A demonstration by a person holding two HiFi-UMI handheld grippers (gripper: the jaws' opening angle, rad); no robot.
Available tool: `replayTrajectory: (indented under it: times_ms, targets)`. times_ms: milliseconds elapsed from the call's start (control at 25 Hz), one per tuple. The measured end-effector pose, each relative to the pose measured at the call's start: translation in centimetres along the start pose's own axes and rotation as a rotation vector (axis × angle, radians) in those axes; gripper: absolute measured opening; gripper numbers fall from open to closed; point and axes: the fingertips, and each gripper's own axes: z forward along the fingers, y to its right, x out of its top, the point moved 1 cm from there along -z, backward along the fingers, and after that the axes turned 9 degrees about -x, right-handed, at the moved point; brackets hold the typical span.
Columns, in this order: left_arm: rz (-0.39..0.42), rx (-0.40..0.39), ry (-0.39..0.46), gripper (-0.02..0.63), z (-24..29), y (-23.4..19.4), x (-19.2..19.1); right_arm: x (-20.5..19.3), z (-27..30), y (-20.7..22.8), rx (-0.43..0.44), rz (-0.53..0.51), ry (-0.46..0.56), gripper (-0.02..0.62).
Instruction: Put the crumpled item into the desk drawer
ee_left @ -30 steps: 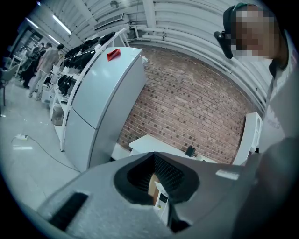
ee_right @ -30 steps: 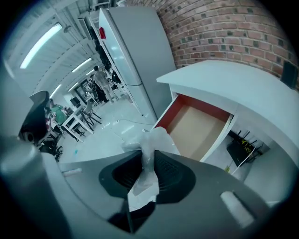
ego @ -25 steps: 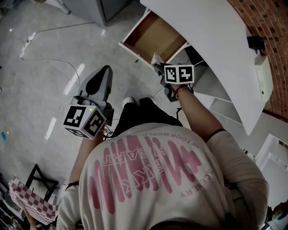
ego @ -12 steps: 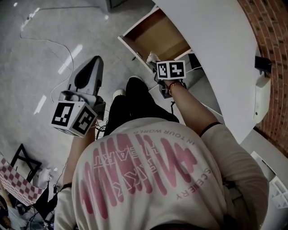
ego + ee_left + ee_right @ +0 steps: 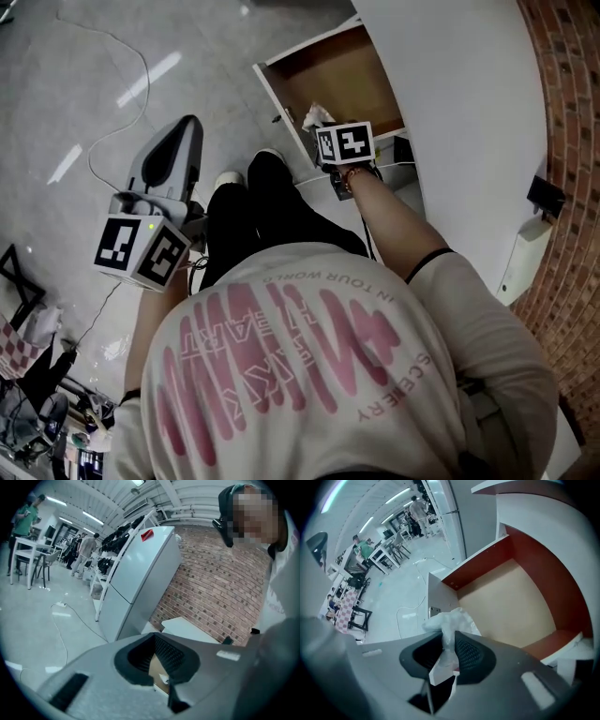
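the shirt (image 5: 309, 366) reads "in tour world" and "scenery" (upside down from above). the right gripper (image 5: 449, 641) pinches the crumpled white wad (image 5: 452, 620) over the open drawer's (image 5: 511, 606) front edge, as a second ago. the left gripper's (image 5: 154, 656) jaws stand narrowly apart, empty.

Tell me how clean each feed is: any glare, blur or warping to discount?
Head view: sharp, with glare streaks on the glossy floor. Right gripper view: fisheye bows the drawer walls, corners go dark, the crumpled item is crisp. Left gripper view: same warping, its near jaws look soft, mosaic patch top right.
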Motion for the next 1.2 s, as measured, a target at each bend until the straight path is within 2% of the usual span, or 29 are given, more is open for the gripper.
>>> replayTrajectory:
  times_ms: [160,520,720,1200]
  targets:
    - [-0.025,0.044,0.012,0.002,0.2,-0.8,-0.7,1.2,1.3,1.2,-0.015,-0.107,-0.013,0.098]
    - [-0.069,0.119,0.021,0.002,-0.4,-2.8,-2.6,4.1,4.2,1.7,-0.052,-0.452,-0.024,0.099]
    - [-0.097,0.152,0.029,0.002,-0.9,-3.4,-3.5,5.0,5.7,1.8,-0.052,-0.511,-0.036,0.1]
    - [-0.136,0.192,0.0,0.002,-2.1,-4.5,-6.4,4.0,9.1,3.3,-0.077,-0.701,-0.132,0.1]
